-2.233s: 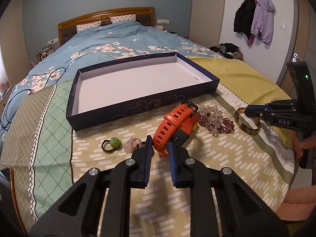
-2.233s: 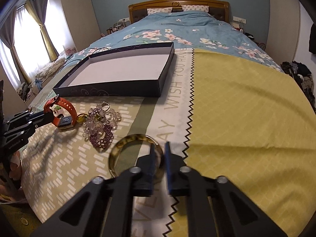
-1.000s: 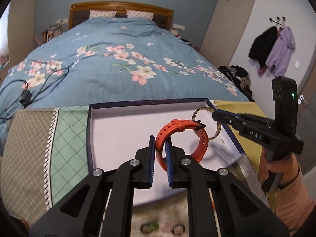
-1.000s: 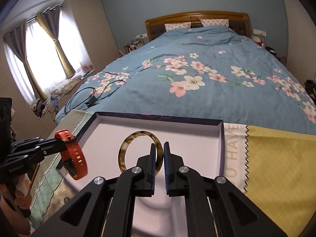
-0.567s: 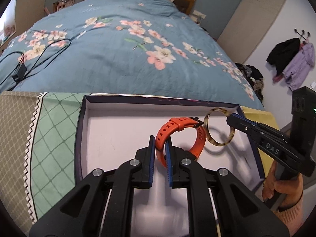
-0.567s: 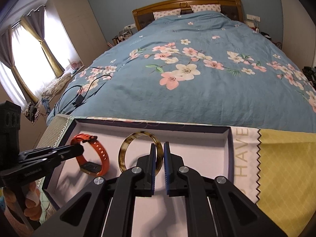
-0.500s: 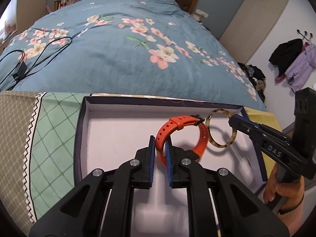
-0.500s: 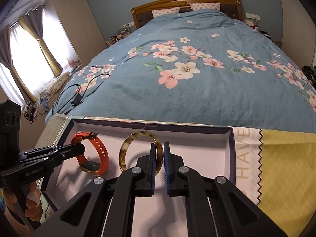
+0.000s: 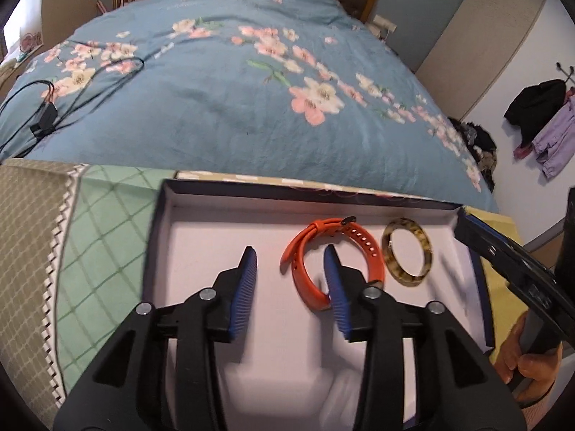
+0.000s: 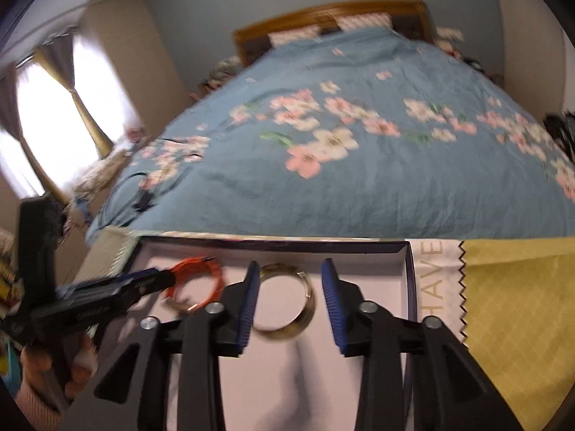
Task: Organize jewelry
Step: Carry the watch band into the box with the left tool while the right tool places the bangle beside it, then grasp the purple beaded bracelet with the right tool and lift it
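Observation:
A dark blue box (image 9: 155, 240) with a white floor lies on the bed. An orange watch (image 9: 367, 248) lies on that floor beside a tortoiseshell bangle (image 9: 408, 280). My left gripper (image 9: 290, 255) hangs over the watch, jaws opening; part of the strap sits between the pads, which do not press it. My right gripper (image 10: 290, 265) is over the bangle (image 10: 309, 296), jaws also opening, with the blurred ring loose below them. Each gripper shows in the other's view, the right gripper (image 9: 463, 222) at the box's right end and the left gripper (image 10: 161, 277) beside the watch (image 10: 215, 273).
The box (image 10: 411, 280) rests on a patchwork blanket (image 9: 107, 222) of green, beige and yellow. Behind it spreads a blue floral duvet (image 9: 233, 107) with a black cable (image 9: 46, 115) at the left. A person's hand (image 9: 532, 362) holds the right gripper. Coats (image 9: 539, 122) hang at the right.
Both grippers were shut, on the watch and on the bangle, held upright over the box. Both have now opened, and the watch and bangle have dropped onto the box floor.

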Demonstrator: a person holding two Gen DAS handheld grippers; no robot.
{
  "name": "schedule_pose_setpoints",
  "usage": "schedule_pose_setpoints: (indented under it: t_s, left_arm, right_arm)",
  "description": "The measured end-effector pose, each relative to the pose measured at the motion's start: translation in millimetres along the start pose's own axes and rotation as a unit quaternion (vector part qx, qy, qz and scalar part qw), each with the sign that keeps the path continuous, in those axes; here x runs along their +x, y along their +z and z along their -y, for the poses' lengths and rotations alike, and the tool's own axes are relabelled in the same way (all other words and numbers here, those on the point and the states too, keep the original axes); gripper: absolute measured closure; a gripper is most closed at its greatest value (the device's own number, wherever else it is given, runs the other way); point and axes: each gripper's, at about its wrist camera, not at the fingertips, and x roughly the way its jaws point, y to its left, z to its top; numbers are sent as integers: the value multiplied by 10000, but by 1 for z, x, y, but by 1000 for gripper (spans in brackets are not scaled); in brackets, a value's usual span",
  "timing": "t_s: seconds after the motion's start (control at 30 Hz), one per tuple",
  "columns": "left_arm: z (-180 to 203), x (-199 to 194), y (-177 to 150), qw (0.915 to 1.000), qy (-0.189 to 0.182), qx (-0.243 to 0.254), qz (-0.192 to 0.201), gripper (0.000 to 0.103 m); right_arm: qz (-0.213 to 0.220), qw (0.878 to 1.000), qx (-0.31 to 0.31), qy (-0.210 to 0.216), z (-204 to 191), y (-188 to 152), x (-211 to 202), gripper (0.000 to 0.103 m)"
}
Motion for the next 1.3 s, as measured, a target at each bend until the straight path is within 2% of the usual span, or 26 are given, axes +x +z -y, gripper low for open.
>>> schedule_pose_setpoints:
  t_s: [0.07,0.17,0.27,0.5,0.63,0.83,0.93,1.0,1.1,1.3]
  left_arm:
    - [1,-21,-6,9995,26,109,299,52]
    - [6,-58,-21,9960,-1,403,798,46]
    - [14,-96,-47,9896,-65,777,1208,40]
    - [25,-139,-111,9815,-208,1336,1354,38]
    - [35,-143,-141,9798,-263,1531,1256,38]
    - [38,-143,-166,9811,-394,1535,1113,38]
    - [37,-142,-172,9822,-427,1499,1048,38]
    - [36,-141,-175,9827,-445,1485,1011,38]
    - [35,-141,-178,9825,-413,1515,1005,38]
    - [33,-145,-184,9814,-457,1565,1019,38]
  right_arm:
    - [172,9991,-303,237,-8,-12,-28,60]
    - [295,9955,-797,411,-19,-36,-62,54]
    - [181,9922,-1147,453,-24,-71,-88,54]
    - [-359,9889,-1425,240,-22,-143,-104,55]
    - [-609,9864,-1507,259,-25,-169,-104,64]
    - [-668,9834,-1683,78,-34,-185,-102,73]
    - [-646,9837,-1675,111,-36,-185,-102,91]
    - [-632,9847,-1618,165,-36,-185,-103,96]
    - [-515,9876,-1452,286,-35,-181,-109,97]
    - [-16,9912,-1164,630,-39,-153,-130,98]
